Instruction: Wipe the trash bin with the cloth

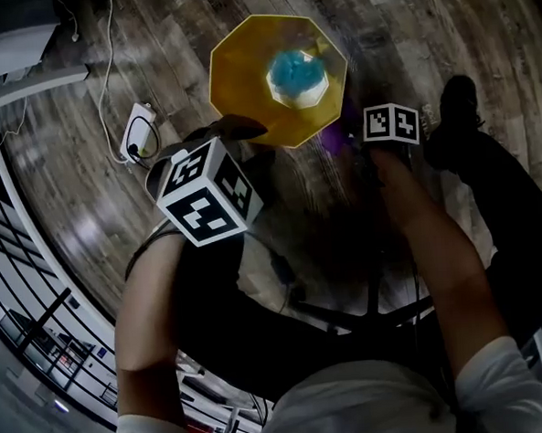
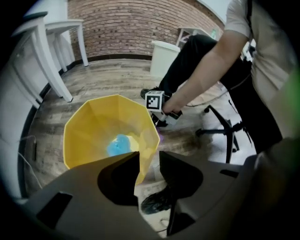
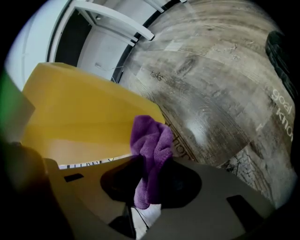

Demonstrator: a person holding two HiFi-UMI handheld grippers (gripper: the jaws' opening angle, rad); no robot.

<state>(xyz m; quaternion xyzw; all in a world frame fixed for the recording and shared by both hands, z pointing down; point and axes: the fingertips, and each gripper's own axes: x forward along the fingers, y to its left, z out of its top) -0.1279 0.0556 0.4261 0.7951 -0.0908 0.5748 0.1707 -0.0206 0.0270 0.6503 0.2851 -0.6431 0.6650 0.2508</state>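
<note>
The bin (image 1: 245,84) stands on the floor (image 1: 397,29), at 12 o'clock from both grippers in the head view. The left gripper (image 2: 149,157) is at the bin's 7 o'clock rim and the right gripper (image 3: 150,161) is at its 5 o'clock side. In the right gripper view we see the cloth (image 3: 152,140) just beside the bin's outer wall, which spreads from 9 to 11 o'clock of it. We cannot tell whether they touch. The right jaws are closed on the cloth, which bunches up out of them. The left jaws stand partly apart with the bin's rim in the gap, close to the 9 o'clock jaw and clear of the other, so they grip nothing. The bin is upright, and a blue lump (image 1: 296,69) lies on its pale bottom.
</note>
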